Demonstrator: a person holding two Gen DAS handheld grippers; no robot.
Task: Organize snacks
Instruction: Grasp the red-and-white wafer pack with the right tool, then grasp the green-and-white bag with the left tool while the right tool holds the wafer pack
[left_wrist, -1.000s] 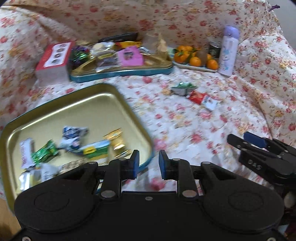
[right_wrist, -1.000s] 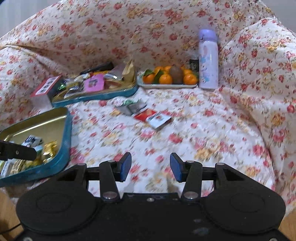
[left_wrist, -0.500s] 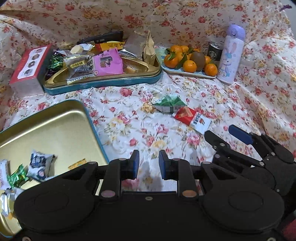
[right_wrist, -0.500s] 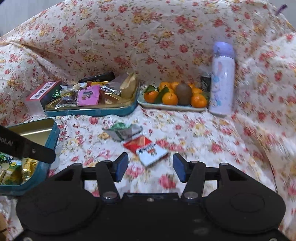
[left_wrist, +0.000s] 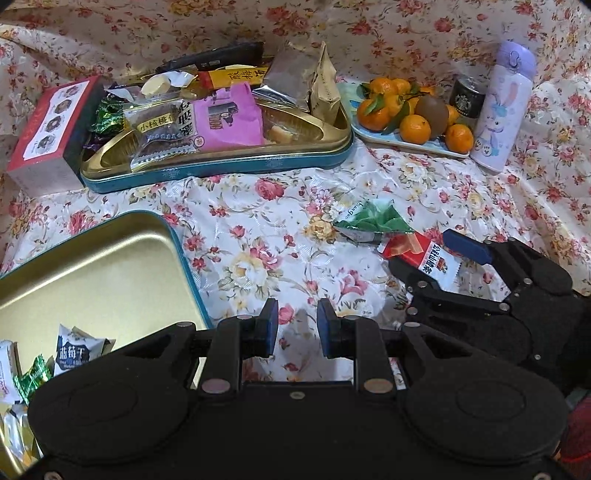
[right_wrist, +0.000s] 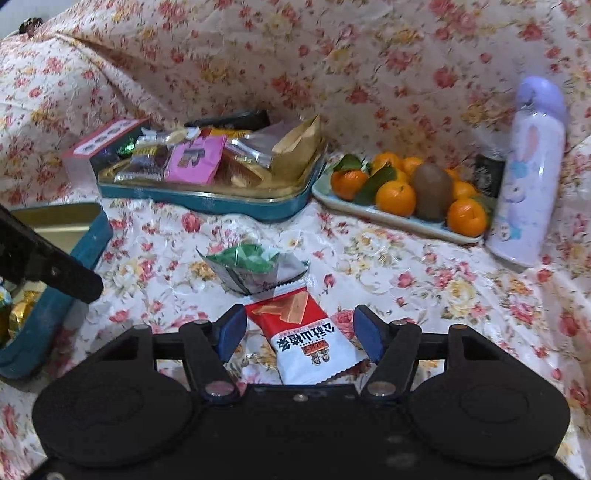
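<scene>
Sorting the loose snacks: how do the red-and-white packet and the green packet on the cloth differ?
The red-and-white packet lies flat and smooth; the green packet is crumpled and puffed up. The red-and-white one sits between the opening jaws of the right gripper, untouched; the green one lies beyond them. Both rest on the floral cloth, outside the tins.

Gold tin (left_wrist: 92, 258) cut off left

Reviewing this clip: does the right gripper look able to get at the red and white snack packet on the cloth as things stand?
Probably yes. The right gripper has its jaws opening around the red and white snack packet, pads clear of it on both sides. Nothing lies over it; only the green packet touches its far end.
</scene>
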